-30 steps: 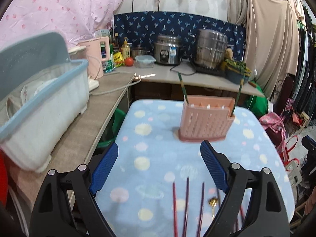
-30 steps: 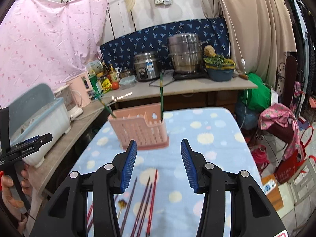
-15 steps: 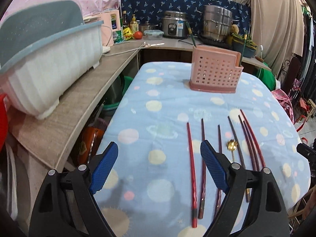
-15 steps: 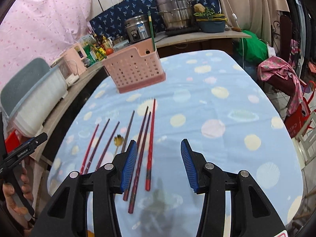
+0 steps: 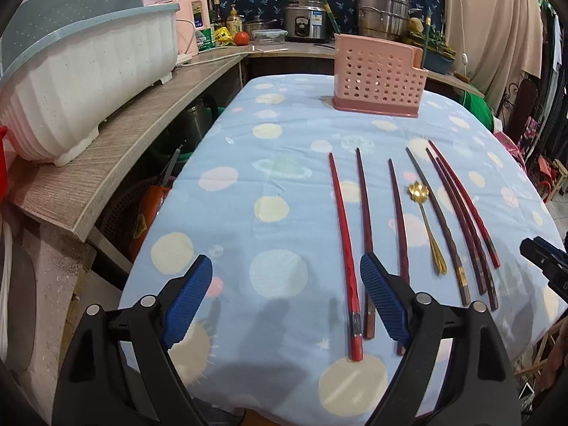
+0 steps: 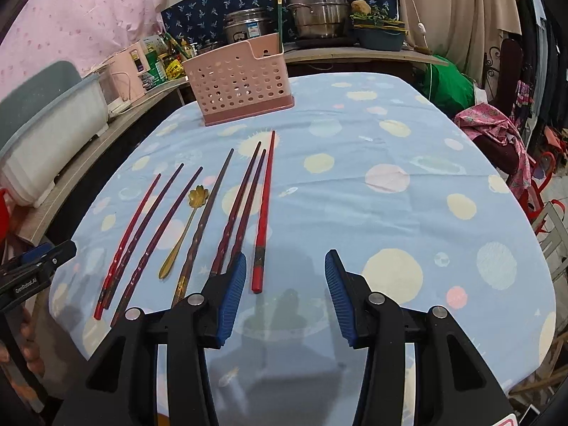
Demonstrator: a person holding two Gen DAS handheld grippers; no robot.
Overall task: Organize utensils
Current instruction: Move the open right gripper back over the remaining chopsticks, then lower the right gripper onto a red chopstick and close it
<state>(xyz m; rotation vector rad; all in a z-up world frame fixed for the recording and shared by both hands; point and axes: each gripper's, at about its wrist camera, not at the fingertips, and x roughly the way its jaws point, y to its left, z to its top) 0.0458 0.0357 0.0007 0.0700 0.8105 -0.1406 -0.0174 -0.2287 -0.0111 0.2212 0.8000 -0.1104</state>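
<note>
Both hand-held grippers dropped; chopsticks [image 5: 343, 245] now lie beside them.

Seven red and dark-brown chopsticks [image 6: 227, 209] lie flat on the table [image 6: 390, 184], roughly parallel, thin tips toward the far side. The three leftmost fan out slightly; the brightest red one [image 5: 344, 248] lies at the left edge of the row. On the right, two dark ones lie close together with a red one [image 6: 263, 209] just beside them. A small gold spoon [image 5: 427, 223] with a flower-shaped bowl lies flat among the chopsticks, bowl toward the far side. Beyond the row stands an upright pink perforated utensil holder [image 5: 379, 76]; two green sticks [image 6: 279, 17] stand up from it.
</note>
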